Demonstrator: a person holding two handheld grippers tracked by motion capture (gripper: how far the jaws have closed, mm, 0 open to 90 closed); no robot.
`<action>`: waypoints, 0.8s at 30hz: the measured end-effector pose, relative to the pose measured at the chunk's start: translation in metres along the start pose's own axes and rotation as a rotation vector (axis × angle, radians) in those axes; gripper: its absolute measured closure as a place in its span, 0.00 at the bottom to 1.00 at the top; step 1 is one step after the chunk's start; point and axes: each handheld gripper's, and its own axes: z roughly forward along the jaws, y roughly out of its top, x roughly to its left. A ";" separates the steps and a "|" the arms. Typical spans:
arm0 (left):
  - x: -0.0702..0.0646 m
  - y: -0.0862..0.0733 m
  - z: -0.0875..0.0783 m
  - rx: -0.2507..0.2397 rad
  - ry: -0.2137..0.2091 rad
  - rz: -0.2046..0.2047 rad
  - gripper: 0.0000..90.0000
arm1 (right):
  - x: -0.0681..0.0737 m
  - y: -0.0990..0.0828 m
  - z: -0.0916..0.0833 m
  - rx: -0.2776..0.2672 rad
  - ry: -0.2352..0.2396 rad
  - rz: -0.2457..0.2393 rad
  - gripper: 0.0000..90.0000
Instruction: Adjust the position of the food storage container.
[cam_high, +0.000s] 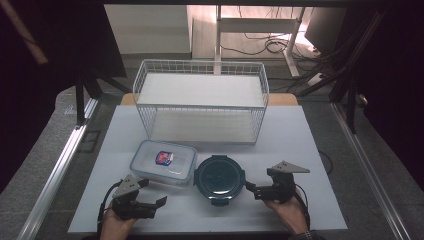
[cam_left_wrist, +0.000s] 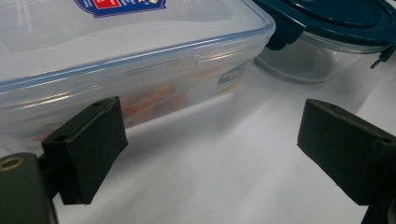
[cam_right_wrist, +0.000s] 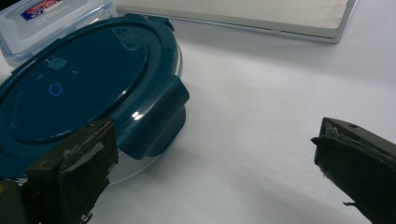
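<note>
The round box (cam_high: 219, 179) with the dark blue clip lid sits on the white worktop (cam_high: 300, 150) just ahead of the right tool (cam_high: 251, 189), touching or nearly touching the clear oblong box (cam_high: 163, 161) on its far side from that tool; the oblong box lies just ahead of the left tool (cam_high: 161, 202). Both tools stand wide open and hold nothing. In the right gripper view one lid clip (cam_right_wrist: 156, 119) juts out toward the right tool, with that tool's near jaw close beside it. To take the round box well, the tool should probably straddle the rim at or beside a clip, squarely and low enough to catch the glass wall, since the domed lid alone looks slippery. The left tool should meet the oblong box across a corner or short side, level. Beyond both boxes stands the white wire basket (cam_high: 200, 67), apparently empty.
</note>
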 end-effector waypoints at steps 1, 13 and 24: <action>-0.001 0.000 0.000 0.001 0.006 0.005 0.08 | 0.002 0.003 -0.002 0.001 0.003 -0.014 0.00; -0.001 -0.001 0.001 0.006 0.016 0.015 0.08 | 0.037 0.027 -0.013 0.031 0.134 -0.121 0.66; -0.001 -0.001 0.002 0.018 0.027 0.023 0.08 | 0.104 0.034 0.011 0.129 0.316 -0.266 0.99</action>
